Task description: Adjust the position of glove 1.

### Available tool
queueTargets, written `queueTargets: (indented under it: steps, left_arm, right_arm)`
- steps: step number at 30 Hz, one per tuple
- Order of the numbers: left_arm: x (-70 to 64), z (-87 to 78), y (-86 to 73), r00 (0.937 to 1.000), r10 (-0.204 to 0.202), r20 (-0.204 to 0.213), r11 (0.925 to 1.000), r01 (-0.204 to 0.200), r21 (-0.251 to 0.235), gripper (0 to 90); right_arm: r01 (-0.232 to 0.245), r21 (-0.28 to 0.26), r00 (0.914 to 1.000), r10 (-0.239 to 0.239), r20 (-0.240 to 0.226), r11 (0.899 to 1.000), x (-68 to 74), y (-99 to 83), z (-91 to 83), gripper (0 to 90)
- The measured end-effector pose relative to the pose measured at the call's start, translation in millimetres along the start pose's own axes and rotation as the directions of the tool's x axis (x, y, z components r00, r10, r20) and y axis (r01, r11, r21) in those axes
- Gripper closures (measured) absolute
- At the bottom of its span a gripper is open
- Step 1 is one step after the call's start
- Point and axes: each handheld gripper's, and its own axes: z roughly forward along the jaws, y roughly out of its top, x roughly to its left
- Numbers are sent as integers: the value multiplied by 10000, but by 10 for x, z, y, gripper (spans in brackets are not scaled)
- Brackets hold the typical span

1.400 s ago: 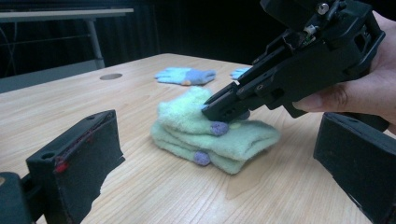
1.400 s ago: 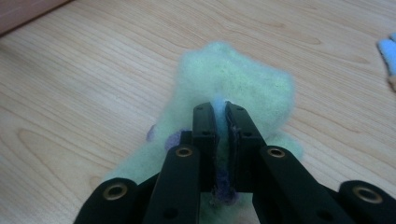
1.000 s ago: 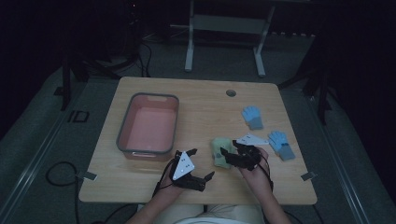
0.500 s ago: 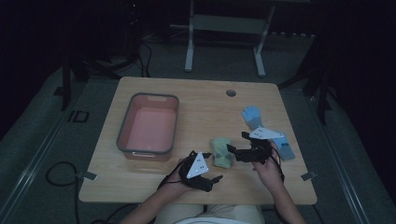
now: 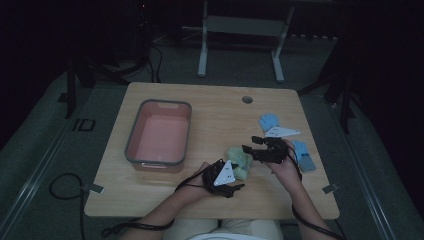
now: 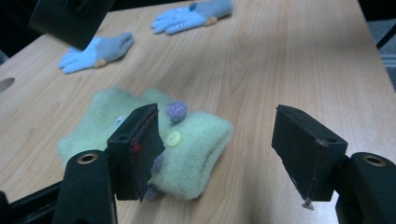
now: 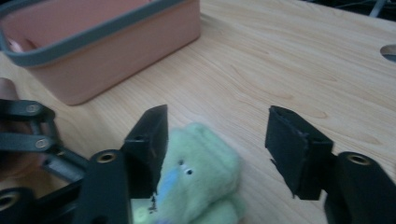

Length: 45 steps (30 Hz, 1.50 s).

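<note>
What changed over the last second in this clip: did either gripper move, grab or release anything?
The right gripper swung out toward the blue gloves and has come back to the fuzzy green mitten, jaws open, gripping nothing. The left gripper shifted slightly right, toward the mitten, also open. The mitten, the two light blue gloves and the pink plastic bin with a grey rim stayed put on the wooden table.

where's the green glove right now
The green glove lies flat on the table's near middle in the high view, between the open left gripper and open right gripper, right of the pink bin.
</note>
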Motion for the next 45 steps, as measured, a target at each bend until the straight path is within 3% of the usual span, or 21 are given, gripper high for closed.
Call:
queueTargets:
  steps: [3,8,9,14,16,19,20,21,22,25,29,35,38,45]
  left_arm:
    - [25,45,-6,9999,40,95,9999,-41,125,321]
    - [71,102,-15,9996,64,288,9995,-73,294,382]
    - [94,140,-28,9993,202,312,9981,-220,576,382]
    - [112,218,-101,9977,598,319,9894,-635,1303,428]
    - [128,235,-129,9978,591,295,9884,-627,1385,453]
    - [130,258,-121,9971,737,168,9851,-754,1548,487]
    - [130,258,-121,9971,737,168,9851,-754,1548,496]
    - [120,284,-113,9943,1065,-38,9796,-1043,1718,496]
    - [114,296,-112,9932,1157,-129,9783,-1117,1747,527]
    - [102,327,-101,9860,1595,-485,9708,-1477,1890,607]
    - [121,311,-16,9865,1542,-555,9657,-1386,2195,719]
    - [227,163,129,9909,1315,-281,9673,-1221,2223,746]
    - [266,74,230,9881,1512,-266,9643,-1416,2238,748]
    - [342,-116,414,9825,1854,-168,9535,-1757,2448,749]
  right_arm:
    - [59,307,9996,-50,-270,9995,-52,-54,122,399]
    - [-376,812,9974,424,-588,9960,-152,-155,291,335]
    - [-456,883,9971,507,-561,9951,-170,-174,322,326]
    - [-1108,2031,9832,1372,-1208,9729,-282,-332,580,288]
    - [-1369,2269,9726,1743,-1537,9643,-310,-350,620,338]
    - [-1369,2486,9622,1884,-1968,9589,-287,-338,639,493]
    - [-1369,2486,9622,1884,-1968,9589,-287,-338,639,493]
    - [-1288,2576,9632,1826,-1973,9576,-271,-327,640,534]
    - [-1005,2660,9728,1508,-1760,9587,-227,-286,617,599]
    - [-657,2582,9842,1052,-1423,9639,-154,-253,595,654]
    - [-852,2332,9836,1191,-1357,9687,-147,-241,560,694]
    - [-950,1917,9801,1254,-1535,9768,-122,-142,461,706]
    - [-1049,1731,9766,1344,-1681,9793,-114,-72,411,707]
    - [-652,1435,9802,903,-1760,9875,-26,141,315,706]
